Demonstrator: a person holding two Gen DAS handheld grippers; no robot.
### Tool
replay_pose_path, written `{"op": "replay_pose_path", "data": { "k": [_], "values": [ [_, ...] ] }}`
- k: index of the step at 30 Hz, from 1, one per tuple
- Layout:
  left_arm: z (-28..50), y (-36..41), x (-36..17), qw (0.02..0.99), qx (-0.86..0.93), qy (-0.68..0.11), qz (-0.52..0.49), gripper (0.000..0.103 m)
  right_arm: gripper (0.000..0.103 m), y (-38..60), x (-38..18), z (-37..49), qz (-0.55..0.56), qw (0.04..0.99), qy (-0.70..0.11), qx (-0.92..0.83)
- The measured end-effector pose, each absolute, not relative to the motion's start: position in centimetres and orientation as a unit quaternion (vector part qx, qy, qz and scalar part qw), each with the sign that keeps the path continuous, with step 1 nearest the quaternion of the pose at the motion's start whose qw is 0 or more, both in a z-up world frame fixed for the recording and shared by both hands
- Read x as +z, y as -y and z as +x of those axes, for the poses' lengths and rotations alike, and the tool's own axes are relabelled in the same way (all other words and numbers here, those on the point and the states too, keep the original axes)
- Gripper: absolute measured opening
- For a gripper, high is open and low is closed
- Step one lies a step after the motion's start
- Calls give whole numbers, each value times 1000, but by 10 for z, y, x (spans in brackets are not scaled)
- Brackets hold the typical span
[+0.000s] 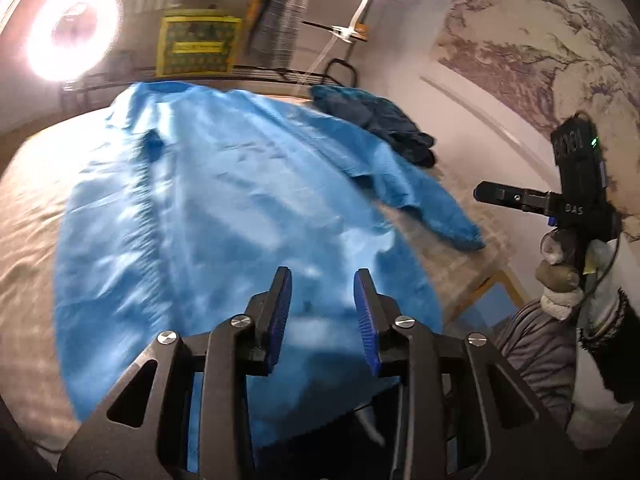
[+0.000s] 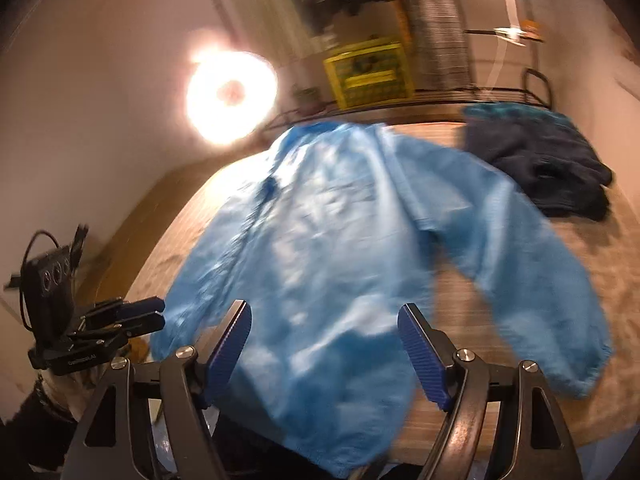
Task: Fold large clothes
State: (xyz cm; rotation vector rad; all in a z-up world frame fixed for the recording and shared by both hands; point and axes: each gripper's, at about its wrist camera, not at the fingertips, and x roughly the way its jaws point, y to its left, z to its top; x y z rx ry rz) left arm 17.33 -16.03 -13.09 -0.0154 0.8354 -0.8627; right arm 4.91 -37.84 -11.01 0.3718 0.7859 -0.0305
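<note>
Bright blue garment [image 1: 224,216] [image 2: 320,264], thin and shiny, long-sleeved, laid out flat on beige bed surface, collar end toward far side, hem hung over near edge. Fabric lightly crumpled. One sleeve [image 2: 532,292] angled outward and down, elastic cuff resting near bed's edge. Second garment [image 1: 380,124] [image 2: 536,160], dark navy with teal edge, bunched in heap at far corner, just beside blue garment's shoulder.
</note>
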Motion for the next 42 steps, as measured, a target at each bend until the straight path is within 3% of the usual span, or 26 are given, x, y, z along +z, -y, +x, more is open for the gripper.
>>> {"op": "replay_pose_path", "data": {
  "k": [13,25,27,29,31,32,34,42],
  "values": [
    [215,217,-182,749,-458,-477,-53,33,80,576,-174,-14,339,827,-390,-219],
    [223,212,-192,745,-455,-485,-55,33,85,612,-236,7,374,773,-446,-255],
    [220,209,-188,750,-455,-477,-49,33,78,607,-237,13,351,775,-459,-256],
    [218,205,-186,755,-453,-472,-45,33,61,602,-235,18,336,773,-472,-259],
    [217,201,-184,756,-452,-472,-47,33,22,597,-233,20,348,772,-472,-244],
    [216,199,-183,757,-451,-471,-48,33,10,595,-232,20,354,772,-470,-240],
    [216,194,-181,760,-450,-467,-50,33,2,585,-220,22,348,784,-455,-239],
    [225,167,-175,769,-434,-462,-89,33,0,506,-143,34,283,856,-390,-184]
  ]
}}
